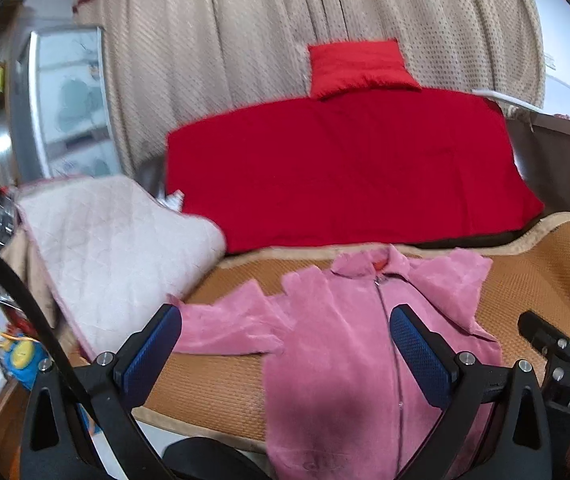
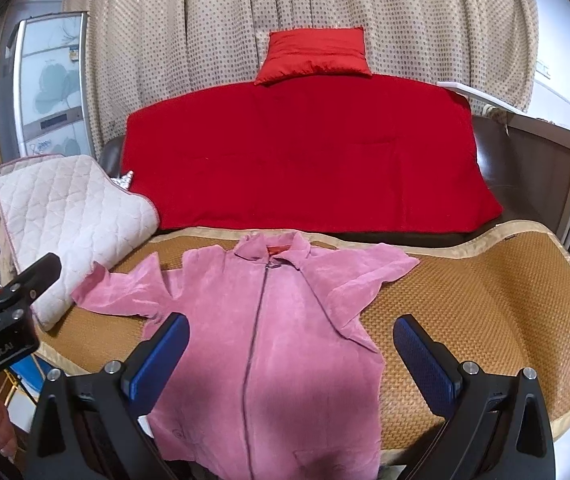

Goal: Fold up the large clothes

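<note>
In the left wrist view, the left gripper [image 1: 285, 344] hangs above the pink jacket [image 1: 337, 344] with its jaws wide apart and nothing between them. The jacket lies flat, front up and zipped, on the woven mat [image 1: 533, 280], its collar toward the red blanket [image 1: 345, 168]. One sleeve reaches toward the quilted pad [image 1: 117, 248].

In the right wrist view, the right gripper [image 2: 291, 354] is also spread open and empty, above the jacket [image 2: 269, 344]. The other sleeve [image 2: 365, 276] lies bent on the mat [image 2: 485, 300]. The cloth looks soft, plush and limp, so I think it will sag and drag. A sleeve end or a shoulder seam seems the best place to pinch.
</note>
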`<state>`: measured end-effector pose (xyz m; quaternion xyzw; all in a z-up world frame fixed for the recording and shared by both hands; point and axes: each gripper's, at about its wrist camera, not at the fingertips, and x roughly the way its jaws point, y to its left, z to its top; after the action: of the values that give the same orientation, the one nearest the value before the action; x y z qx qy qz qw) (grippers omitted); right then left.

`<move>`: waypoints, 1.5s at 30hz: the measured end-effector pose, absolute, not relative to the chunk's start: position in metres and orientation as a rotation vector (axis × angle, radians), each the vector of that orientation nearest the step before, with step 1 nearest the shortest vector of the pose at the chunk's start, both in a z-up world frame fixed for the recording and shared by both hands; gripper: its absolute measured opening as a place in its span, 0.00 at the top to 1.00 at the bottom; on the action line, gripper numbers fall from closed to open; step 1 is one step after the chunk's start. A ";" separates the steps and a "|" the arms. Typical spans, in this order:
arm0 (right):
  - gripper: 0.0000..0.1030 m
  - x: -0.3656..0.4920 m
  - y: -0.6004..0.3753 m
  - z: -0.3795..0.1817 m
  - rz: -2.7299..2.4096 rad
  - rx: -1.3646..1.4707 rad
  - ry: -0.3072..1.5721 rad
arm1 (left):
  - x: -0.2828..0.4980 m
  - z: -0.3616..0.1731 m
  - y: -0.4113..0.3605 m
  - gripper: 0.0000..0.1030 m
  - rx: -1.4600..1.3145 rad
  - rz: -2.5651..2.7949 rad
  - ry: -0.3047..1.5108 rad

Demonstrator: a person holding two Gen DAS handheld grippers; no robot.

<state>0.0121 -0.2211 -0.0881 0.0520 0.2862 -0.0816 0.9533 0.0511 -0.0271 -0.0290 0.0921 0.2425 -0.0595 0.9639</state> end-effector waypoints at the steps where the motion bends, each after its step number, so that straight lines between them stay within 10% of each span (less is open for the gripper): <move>1: 0.00 0.017 -0.226 -0.091 -0.174 0.105 0.588 | 0.059 -0.033 -0.028 0.00 0.178 -0.127 0.514; 26: 0.01 0.235 -0.493 -0.290 -0.079 0.970 0.836 | 0.256 -0.180 -0.125 0.00 0.255 -0.114 0.591; 35: 0.38 0.285 -0.525 -0.324 -0.078 1.170 0.790 | 0.276 -0.193 -0.125 0.00 0.240 -0.129 0.655; 37: 0.74 0.291 -0.528 -0.330 -0.085 1.179 0.785 | 0.279 -0.193 -0.124 0.00 0.239 -0.127 0.658; 45: 0.86 0.285 -0.494 -0.279 0.036 1.005 0.621 | 0.279 -0.170 -0.092 0.00 0.170 -0.065 0.606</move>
<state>0.2853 -0.4939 -0.2794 0.4739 0.2927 0.0172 0.8303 0.2789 -0.0924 -0.1704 0.0836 0.2979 -0.0320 0.9504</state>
